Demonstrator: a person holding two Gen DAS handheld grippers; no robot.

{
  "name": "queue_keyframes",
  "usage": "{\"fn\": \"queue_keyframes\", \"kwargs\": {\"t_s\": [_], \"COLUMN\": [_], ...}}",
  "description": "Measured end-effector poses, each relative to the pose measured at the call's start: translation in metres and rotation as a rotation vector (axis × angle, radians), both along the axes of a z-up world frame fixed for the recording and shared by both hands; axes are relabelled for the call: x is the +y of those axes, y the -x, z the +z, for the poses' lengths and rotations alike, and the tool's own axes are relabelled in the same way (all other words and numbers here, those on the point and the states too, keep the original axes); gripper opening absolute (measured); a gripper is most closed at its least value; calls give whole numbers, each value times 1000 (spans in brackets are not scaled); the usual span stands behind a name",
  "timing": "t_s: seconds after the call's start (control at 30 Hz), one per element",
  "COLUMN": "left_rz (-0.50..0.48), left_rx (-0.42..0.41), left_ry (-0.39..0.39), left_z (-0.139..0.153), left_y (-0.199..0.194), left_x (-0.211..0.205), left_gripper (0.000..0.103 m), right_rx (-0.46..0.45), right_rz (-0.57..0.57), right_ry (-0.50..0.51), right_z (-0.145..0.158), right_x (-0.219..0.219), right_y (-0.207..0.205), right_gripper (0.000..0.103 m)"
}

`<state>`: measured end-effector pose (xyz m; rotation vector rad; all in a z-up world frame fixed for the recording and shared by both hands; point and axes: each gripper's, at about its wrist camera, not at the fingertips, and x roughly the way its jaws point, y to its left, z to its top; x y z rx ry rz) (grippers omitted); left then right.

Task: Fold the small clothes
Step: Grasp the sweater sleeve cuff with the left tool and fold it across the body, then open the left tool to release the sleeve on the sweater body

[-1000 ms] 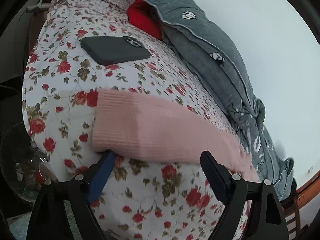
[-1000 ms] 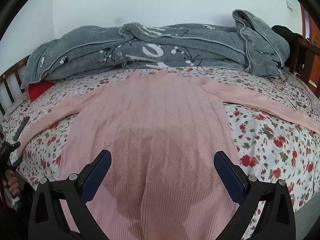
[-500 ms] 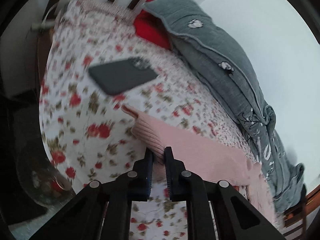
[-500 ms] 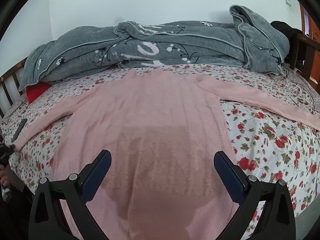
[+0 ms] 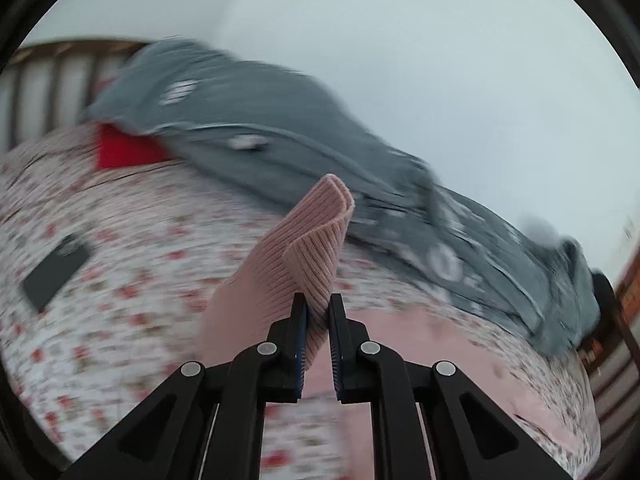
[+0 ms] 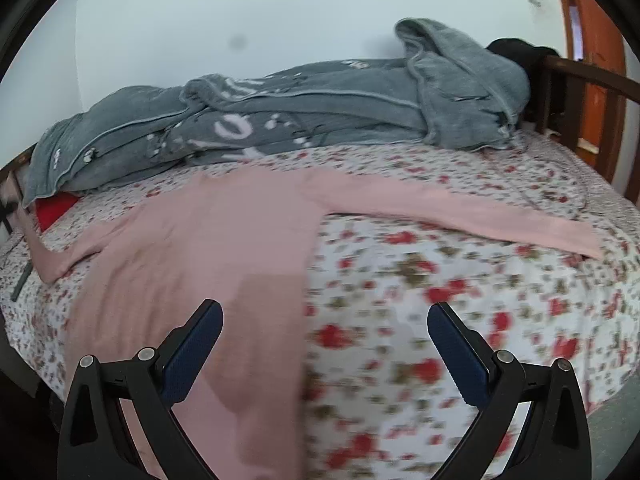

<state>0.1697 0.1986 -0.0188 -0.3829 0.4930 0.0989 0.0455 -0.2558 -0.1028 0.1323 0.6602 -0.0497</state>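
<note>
There is one pink sweater (image 6: 224, 248) with two sleeves, one grey blanket (image 6: 304, 116), one red pillow (image 5: 124, 152), one dark phone (image 5: 54, 276), one bed (image 6: 460, 304) with a flowery sheet, and two hand-held grippers, one left (image 5: 318, 308) and one right (image 6: 324, 320).

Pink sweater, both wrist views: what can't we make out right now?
- Pink sweater hem: right wrist view, cut off by the lower edge behind the open right gripper.
- Knit pattern on the body: right wrist view, motion blur.
- Sleeve below the cuff: left wrist view, hidden by the left gripper shut on it.
- Phone: left wrist view, blurred, no detail.
</note>
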Motion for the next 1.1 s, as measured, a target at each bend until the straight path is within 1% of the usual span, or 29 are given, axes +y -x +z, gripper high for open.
{"fn": "queue_keyframes", "kwargs": {"t_s": [0.1,0.13,0.17,0.23,0.27,0.33,0.37,0.4,0.47,0.5,0.6,0.67,0.7,0.73,0.77,0.8,0.83,0.87,0.9,0.97,1.0,1.03,1.07,1.1], "left_rz": [-138,-192,-222,-296,-329,-409,-435,-468,-485,-495,-512,-525,-539,-549,-559,-566,-557,-544,-527,-501,-474,-455,-446,-447], "left_rx": [8,17,22,44,61,118,140,173,239,286,308,309,313,319,324,310,275,245,201,178,188,211,239,260], "left_ry": [-17,-22,-28,-56,-62,-61,-64,-83,-151,-178,-154,-154,-137,-119,-101,-81,-69,-66,-67,-99,-103,-88,-59,-24], "left_z": [8,6,3,-8,-17,-45,-57,-75,-108,-129,-151,-152,-151,-148,-144,-140,-136,-133,-131,-131,-136,-141,-149,-158], "left_y": [-33,-45,-50,-67,-74,-91,-95,-101,-108,-109,-104,-101,-101,-101,-102,-101,-97,-100,-94,-93,-96,-100,-104,-107], "left_x": [-73,-103,-121,-174,-199,-255,-273,-298,-333,-348,-356,-354,-352,-345,-342,-335,-327,-323,-315,-307,-301,-296,-291,-287], "left_gripper": [10,10,10,10,10,10,10,10,10,10,11,12,13,24,43,53,71,77,78,78,78,78,78,78], "right_rx": [-19,-23,-25,-28,-28,-22,-19,-14,-5,0,8,9,9,12,19,23,28,30,31,31,30,30,30,31], "right_rz": [-25,-37,-52,-81,-90,-116,-127,-144,-166,-177,-189,-190,-191,-193,-194,-194,-194,-193,-193,-194,-196,-203,-209,-219], "right_ry": [-3,-10,-17,-36,-46,-75,-89,-102,-109,-114,-121,-113,-112,-113,-116,-119,-123,-126,-128,-120,-117,-113,-114,-118], "right_z": [2,2,2,1,0,-3,-5,-9,-13,-16,-21,-25,-26,-29,-32,-33,-36,-38,-40,-42,-43,-44,-44,-44], "right_x": [-24,-35,-44,-63,-69,-86,-93,-102,-113,-118,-129,-135,-137,-141,-144,-146,-149,-151,-153,-159,-162,-167,-170,-175], "right_y": [10,13,15,19,21,26,27,29,32,33,39,41,41,40,38,36,33,30,28,22,20,17,15,12], "right_gripper": [101,101,101,101,101,101,101,101,101,101,101,101,101,101,101,101,101,101,101,101,101,101,101,98]}}
